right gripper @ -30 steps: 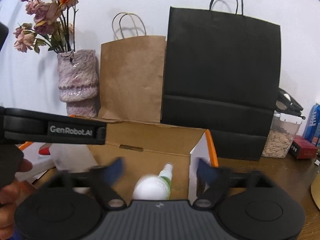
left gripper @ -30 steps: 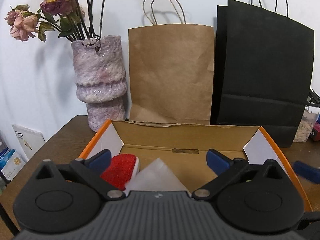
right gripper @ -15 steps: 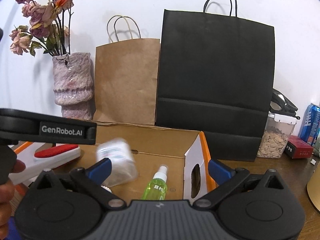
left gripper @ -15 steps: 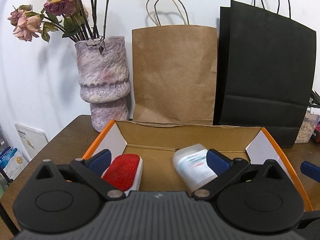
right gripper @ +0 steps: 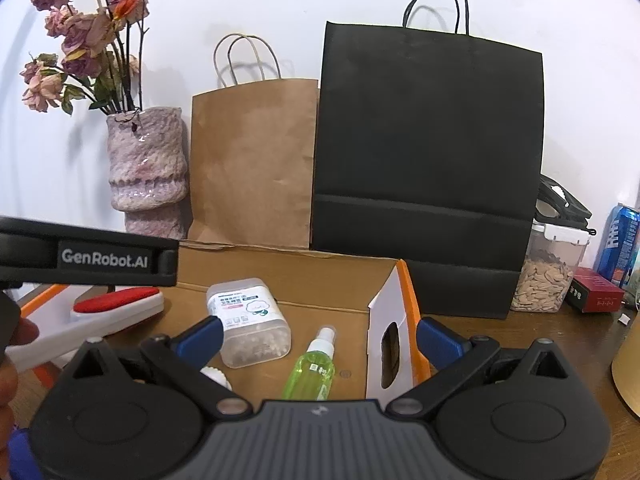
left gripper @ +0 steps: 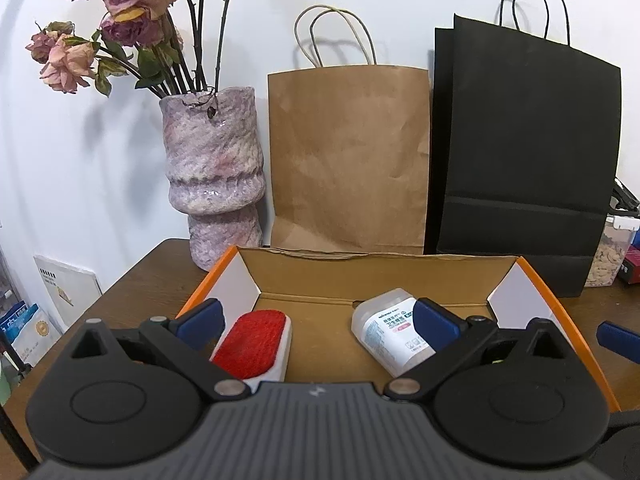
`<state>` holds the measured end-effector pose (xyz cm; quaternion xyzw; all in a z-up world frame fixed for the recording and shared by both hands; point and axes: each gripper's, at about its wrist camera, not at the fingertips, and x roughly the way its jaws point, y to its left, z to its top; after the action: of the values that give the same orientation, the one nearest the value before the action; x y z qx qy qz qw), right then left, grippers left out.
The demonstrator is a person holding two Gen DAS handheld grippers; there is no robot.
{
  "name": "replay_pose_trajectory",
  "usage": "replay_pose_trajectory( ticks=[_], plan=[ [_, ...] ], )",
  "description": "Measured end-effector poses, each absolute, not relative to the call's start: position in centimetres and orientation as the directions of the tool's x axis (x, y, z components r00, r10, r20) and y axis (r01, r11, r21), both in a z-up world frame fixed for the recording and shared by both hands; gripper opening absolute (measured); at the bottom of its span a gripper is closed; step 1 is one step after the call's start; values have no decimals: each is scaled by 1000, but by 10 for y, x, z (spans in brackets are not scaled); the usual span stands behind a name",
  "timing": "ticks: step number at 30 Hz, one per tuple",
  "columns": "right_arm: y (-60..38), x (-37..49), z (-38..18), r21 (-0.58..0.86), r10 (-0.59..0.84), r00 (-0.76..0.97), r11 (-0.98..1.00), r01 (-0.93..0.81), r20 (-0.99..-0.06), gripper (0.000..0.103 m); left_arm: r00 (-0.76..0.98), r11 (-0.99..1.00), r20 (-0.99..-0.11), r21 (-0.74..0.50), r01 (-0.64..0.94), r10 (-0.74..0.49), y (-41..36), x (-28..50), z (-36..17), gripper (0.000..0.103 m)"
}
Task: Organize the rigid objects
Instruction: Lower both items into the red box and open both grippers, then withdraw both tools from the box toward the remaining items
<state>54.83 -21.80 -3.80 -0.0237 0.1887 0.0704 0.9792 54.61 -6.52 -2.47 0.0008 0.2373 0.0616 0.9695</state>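
Both grippers, L [left gripper: 316, 320] & R [right gripper: 318, 336], fingers spread, empty. Jar [right gripper: 250, 322] lies centre frame in box [right gripper: 280, 268], beside spray [right gripper: 312, 364]. Risk: R's next reach nudges spray, rolling it.

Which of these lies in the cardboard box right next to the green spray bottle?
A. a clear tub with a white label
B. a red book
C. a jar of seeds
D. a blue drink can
A: in the right wrist view the clear tub lies on its side on the floor of the cardboard box, just left of the green spray bottle.
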Motion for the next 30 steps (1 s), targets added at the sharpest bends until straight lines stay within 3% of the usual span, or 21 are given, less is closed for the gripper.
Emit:
replay_pose_trajectory(
  ticks=[30],
  plan=[
    [-229,475,-40,-18,123,912,990,-142,-391,103,892,989,-430,19,-144,139,-48,469,-24,103]
  ],
)
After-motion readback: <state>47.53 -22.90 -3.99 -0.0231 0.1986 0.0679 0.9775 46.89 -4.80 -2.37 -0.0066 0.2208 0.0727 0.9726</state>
